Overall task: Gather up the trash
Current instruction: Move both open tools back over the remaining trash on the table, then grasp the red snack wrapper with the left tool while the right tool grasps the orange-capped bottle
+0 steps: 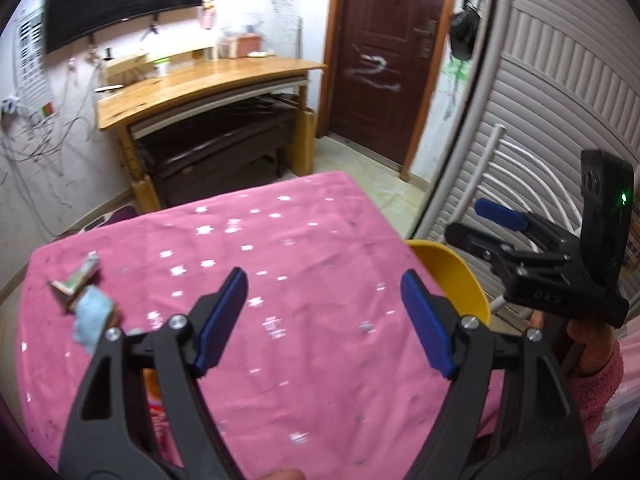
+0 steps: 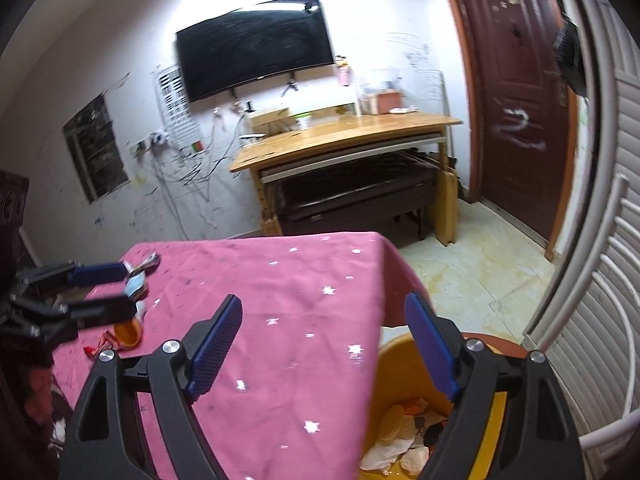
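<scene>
1. Worktop under its pink starred cloth runs ahead of both my tongs, and most of the cloth is already bare.
2. Yellow bin sits off the worktop's right edge, just below my right tongs; crumpled paper and other scraps already lie inside, so I judge part of the job done.
3. Right tongs stand wide apart with nothing between the pads.
4. Left tongs are likewise wide and empty, hanging over bare cloth.
5. Orange cup and a red wrapper are left, just beside the left tongs.
6. Small wrappers and a blue scrap lie ahead and left of the left tongs, still to be fetched.
</scene>
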### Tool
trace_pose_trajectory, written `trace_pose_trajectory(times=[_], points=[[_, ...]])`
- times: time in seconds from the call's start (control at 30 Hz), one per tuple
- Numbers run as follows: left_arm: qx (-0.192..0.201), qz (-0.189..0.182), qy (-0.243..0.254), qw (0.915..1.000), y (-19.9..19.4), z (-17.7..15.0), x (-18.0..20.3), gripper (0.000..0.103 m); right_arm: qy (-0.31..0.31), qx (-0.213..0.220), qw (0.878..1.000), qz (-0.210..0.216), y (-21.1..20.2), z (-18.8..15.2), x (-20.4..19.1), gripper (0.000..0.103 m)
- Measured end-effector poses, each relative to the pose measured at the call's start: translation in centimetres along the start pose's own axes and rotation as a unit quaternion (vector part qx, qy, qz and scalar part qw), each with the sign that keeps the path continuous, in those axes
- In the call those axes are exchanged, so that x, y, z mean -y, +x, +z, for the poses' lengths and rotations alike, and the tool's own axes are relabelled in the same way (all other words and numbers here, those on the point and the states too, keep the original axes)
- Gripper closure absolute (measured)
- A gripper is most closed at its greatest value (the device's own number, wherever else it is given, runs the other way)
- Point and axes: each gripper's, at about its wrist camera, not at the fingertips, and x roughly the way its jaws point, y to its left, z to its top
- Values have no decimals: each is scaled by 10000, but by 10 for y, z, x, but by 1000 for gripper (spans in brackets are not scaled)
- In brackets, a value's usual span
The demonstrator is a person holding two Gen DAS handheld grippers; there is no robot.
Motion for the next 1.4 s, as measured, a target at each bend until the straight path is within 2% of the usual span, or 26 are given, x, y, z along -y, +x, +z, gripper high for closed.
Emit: trace_pose_trajectory(times=[0.27, 0.33, 0.37, 0.5, 0.7, 0.8, 0.9, 0.97, 1.13, 1.17, 1.27, 1.33, 1.4], points=[[63, 448, -440, 9980, -31, -18, -67, 28, -438, -363, 9979, 307, 29, -6, -59, 25], [48, 590, -525, 9969, -36, -27, -84, 20, -483, -483, 9968, 414, 41, -9, -70, 25], [35, 646, -588, 9962, -37, -30, -92, 20, -510, -535, 9963, 446, 46, -10, -77, 25], [-114, 683, -793, 9944, -40, -49, -117, 20, -685, -715, 9932, 610, 61, -15, -103, 25], [-367, 457, -811, 9950, -34, -75, -130, 20, -944, -937, 9881, 770, 78, -20, -137, 25], [-517, 309, -716, 9956, -28, -88, -131, 20, -1030, -1042, 9860, 790, 86, -21, -151, 25], [-636, 315, -548, 9960, -21, -99, -129, 21, -1099, -1117, 9846, 773, 93, -22, -159, 25], [-679, 328, -549, 9956, -17, -104, -131, 26, -1135, -1161, 9839, 748, 97, -23, -163, 25], [-763, 253, -536, 9953, -8, -115, -134, 48, -1213, -1254, 9813, 811, 106, -27, -176, 25], [-762, 254, -529, 9954, -7, -117, -135, 50, -1225, -1273, 9807, 831, 107, -27, -178, 25], [-652, 319, -464, 9963, -9, -121, -134, 55, -1254, -1344, 9787, 909, 112, -29, -187, 25], [-586, 338, -483, 9965, -12, -123, -136, 66, -1243, -1370, 9771, 1047, 115, -29, -193, 25], [-534, 291, -594, 9964, -15, -125, -139, 71, -1272, -1388, 9748, 1196, 117, -30, -201, 25]])
